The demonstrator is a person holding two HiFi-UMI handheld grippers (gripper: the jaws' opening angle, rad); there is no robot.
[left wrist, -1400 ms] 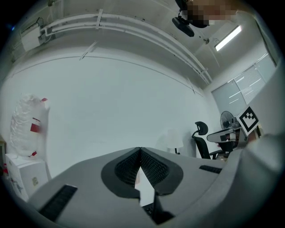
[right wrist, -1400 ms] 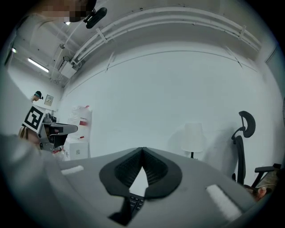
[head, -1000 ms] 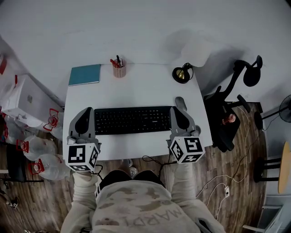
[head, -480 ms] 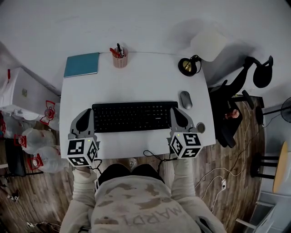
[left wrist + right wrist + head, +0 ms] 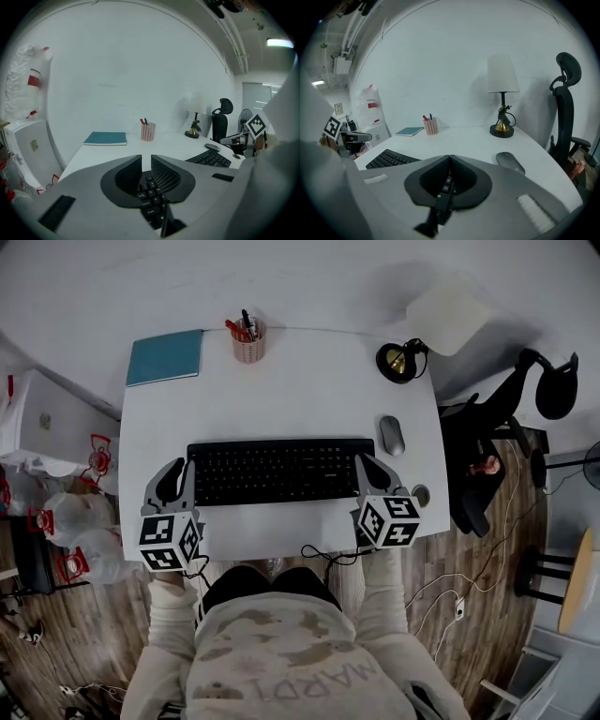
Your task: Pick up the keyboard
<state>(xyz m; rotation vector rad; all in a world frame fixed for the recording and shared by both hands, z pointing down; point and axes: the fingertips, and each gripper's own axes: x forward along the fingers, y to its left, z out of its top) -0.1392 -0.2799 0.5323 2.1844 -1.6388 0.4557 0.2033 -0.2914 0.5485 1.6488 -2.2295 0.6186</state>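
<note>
A black keyboard lies flat on the white desk, parallel to its front edge. My left gripper is at the keyboard's left end. Its jaws are opening, and in the left gripper view a narrow gap shows between them, with the keyboard's keys seen through it. My right gripper is at the right end. In the right gripper view its jaws meet, shut on the keyboard's edge. The other end of the keyboard shows at the left.
A grey mouse lies just right of the keyboard, with a small round object near the desk's corner. A teal notebook, a pen cup and a lamp stand along the back. An office chair is to the right, water jugs to the left.
Both grippers have come down towards the desk with the keyboard between them. The keyboard now rests on the desk.
</note>
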